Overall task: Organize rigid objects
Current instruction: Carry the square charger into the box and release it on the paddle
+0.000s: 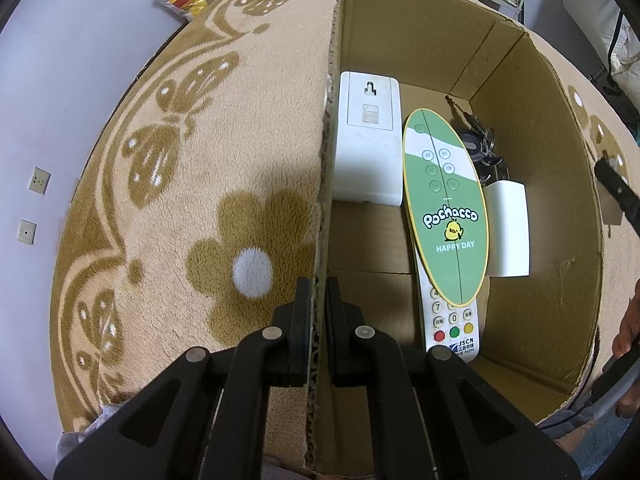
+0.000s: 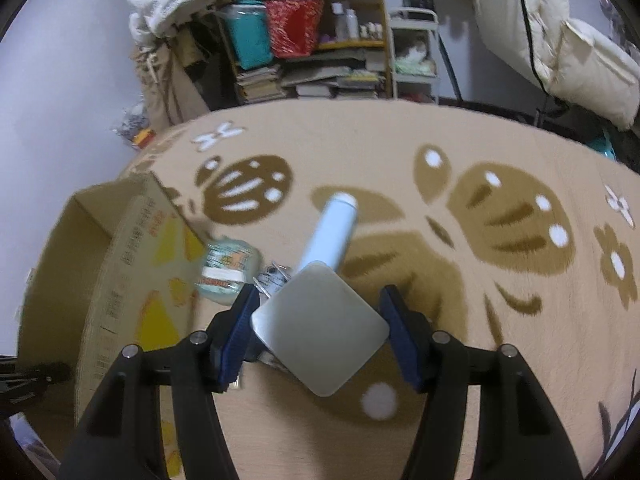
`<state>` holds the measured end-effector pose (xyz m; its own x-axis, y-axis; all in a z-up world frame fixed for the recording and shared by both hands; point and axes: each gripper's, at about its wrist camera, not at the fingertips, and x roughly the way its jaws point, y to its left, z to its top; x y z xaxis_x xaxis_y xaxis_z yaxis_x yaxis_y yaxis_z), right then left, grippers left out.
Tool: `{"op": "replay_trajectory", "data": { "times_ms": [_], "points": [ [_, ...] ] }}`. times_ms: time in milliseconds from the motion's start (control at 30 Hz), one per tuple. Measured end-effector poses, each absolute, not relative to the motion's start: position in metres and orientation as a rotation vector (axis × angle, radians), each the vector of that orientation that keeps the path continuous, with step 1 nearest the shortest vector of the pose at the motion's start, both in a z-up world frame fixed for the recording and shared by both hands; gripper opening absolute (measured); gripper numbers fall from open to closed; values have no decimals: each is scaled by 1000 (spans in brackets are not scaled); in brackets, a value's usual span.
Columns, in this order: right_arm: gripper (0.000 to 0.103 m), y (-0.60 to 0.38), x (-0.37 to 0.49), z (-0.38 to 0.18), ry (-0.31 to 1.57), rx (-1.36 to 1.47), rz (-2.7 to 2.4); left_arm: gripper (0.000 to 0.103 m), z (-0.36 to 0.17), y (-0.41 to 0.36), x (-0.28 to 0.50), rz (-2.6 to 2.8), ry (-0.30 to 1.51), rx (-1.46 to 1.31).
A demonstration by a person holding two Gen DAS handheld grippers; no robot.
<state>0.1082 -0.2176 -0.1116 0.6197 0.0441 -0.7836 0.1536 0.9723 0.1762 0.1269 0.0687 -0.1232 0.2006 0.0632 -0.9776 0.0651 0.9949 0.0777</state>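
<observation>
Two grippers are working at once: the left gripper [image 1: 319, 300] is pinching the cardboard box [image 1: 540, 208] by its wall, and the right gripper [image 2: 318, 316] is clamping a square metal plate [image 2: 320, 328].

Both left fingers are pressing flat on either side of the box's near wall, the gripper reaching forward along that edge over the flower-patterned blanket [image 1: 180, 184]. Inside the box, the green oval Pochacco card [image 1: 446, 208] is lying with its long axis running away from the camera, resting over a white remote control [image 1: 450, 326] aligned the same way, beside a white rectangular device [image 1: 368, 140]. The plate is sitting cornerwise, diamond-like, between the blue pads [image 2: 236, 328], just above the blanket. Beyond it, a pale blue cylinder [image 2: 332, 228] is pointing up and away, with a small round jar [image 2: 228, 272] to its left.
</observation>
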Motion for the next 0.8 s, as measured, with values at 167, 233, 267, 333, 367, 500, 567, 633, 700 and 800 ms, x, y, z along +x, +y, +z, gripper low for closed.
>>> {"op": "replay_trajectory", "data": {
  "times_ms": [167,233,267,333,367,500,567,633,700,800],
  "points": [
    [66,-197,112,-87,852,206,-7,6,-124,69,127,-1,1370,109],
    [66,-189,113,-74,825,198,25,6,-124,69,127,-1,1371,109],
    [66,-184,114,-69,814,191,39,6,-124,69,127,-1,1370,109],
    [66,-174,115,-58,791,178,69,6,-124,69,127,-1,1370,111],
    [66,-169,116,-53,782,171,85,6,-124,69,127,-1,1370,111],
    [66,-150,118,-41,758,142,139,6,-124,69,127,-2,1370,109],
    [66,-138,119,-37,751,128,170,6,-124,69,127,-2,1370,109],
    [66,-125,120,-35,747,107,201,6,-124,69,127,-2,1371,108],
    [66,-116,121,-35,749,98,224,6,-124,69,127,-2,1371,108],
    [66,-99,121,-39,760,71,256,6,-124,69,127,-3,1371,105]
  ]
}}
